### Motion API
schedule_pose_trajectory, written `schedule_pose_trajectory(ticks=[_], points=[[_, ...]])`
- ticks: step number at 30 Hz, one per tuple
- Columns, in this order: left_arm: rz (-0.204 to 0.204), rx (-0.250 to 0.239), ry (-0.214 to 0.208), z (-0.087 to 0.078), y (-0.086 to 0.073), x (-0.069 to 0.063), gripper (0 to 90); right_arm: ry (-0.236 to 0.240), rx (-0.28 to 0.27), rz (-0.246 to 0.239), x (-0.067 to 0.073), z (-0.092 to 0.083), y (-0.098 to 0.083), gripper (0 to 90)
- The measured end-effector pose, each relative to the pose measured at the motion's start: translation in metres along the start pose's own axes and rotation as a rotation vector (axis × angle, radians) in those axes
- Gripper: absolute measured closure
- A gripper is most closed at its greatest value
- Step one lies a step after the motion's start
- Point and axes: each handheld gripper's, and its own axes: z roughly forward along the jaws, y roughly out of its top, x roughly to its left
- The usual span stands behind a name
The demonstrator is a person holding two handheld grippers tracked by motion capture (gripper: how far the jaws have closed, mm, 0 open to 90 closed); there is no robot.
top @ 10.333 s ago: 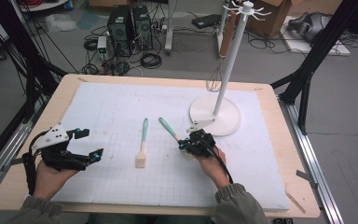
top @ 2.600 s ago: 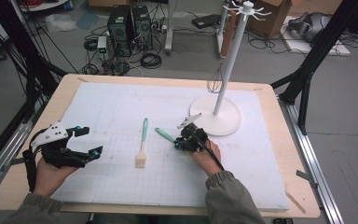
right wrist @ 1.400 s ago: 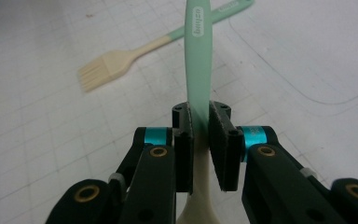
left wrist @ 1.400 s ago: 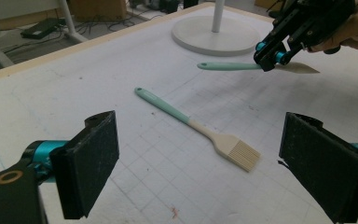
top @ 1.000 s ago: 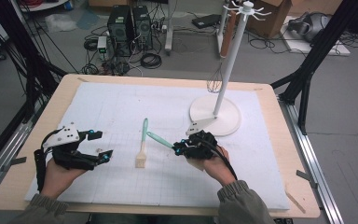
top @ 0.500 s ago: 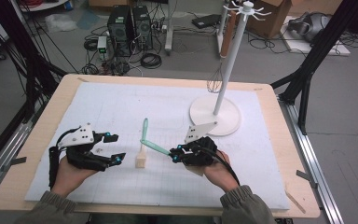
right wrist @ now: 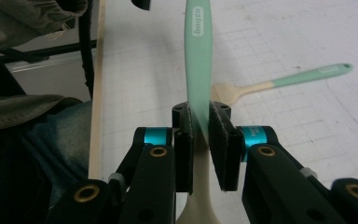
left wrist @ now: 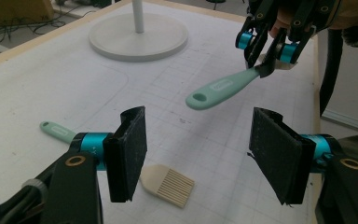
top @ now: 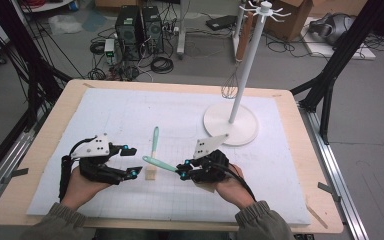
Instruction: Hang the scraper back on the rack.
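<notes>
mint-handled spatula (top: 159, 164) pinched in the right hand-held gripper (top: 186, 170), handle toward the spread left hand-held gripper (top: 132, 161)

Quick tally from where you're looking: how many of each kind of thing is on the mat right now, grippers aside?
Teal-handled utensil held off the mat in the right gripper: 1
Teal-handled brush lying on the mat: 1
White hanging stand: 1
Wire whisk hanging on the stand: 1
Total: 4
</notes>
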Motion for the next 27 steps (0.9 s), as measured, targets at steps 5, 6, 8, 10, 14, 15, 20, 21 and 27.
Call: schedule_pose_trajectory(ticks=[5, 6, 8, 10, 14, 15, 20, 21, 27], points=[[0.003, 0.008, -0.036, 0.005, 0.001, -0.003, 38.8, 0.017, -0.006, -0.015, 0.004, 0.003, 0.004, 80.7], [0.003, 0.010, -0.041, 0.007, 0.001, -0.003, 39.0, 0.023, -0.007, -0.019, 0.005, 0.003, 0.004, 80.7], [0.009, 0.017, -0.059, 0.009, 0.001, -0.004, 40.0, 0.030, -0.006, -0.028, 0.006, 0.005, 0.006, 80.7], [0.010, 0.016, -0.077, 0.010, 0.002, -0.005, 41.7, 0.037, -0.005, -0.034, 0.007, 0.007, 0.006, 80.7], [0.022, 0.022, -0.111, 0.014, 0.002, -0.009, 44.5, 0.047, 0.001, -0.043, 0.008, 0.009, 0.007, 80.7], [0.026, 0.020, -0.117, 0.014, 0.002, -0.009, 46.0, 0.053, 0.001, -0.047, 0.009, 0.009, 0.007, 80.7], [0.031, 0.026, -0.149, 0.017, 0.002, -0.011, 49.1, 0.067, 0.000, -0.062, 0.012, 0.009, 0.007, 80.7], [0.029, 0.026, -0.158, 0.018, 0.002, -0.011, 49.8, 0.071, -0.001, -0.065, 0.012, 0.009, 0.008, 80.7], [0.037, 0.036, -0.189, 0.022, 0.002, -0.013, 54.4, 0.090, -0.001, -0.080, 0.014, 0.009, 0.008, 80.6]])
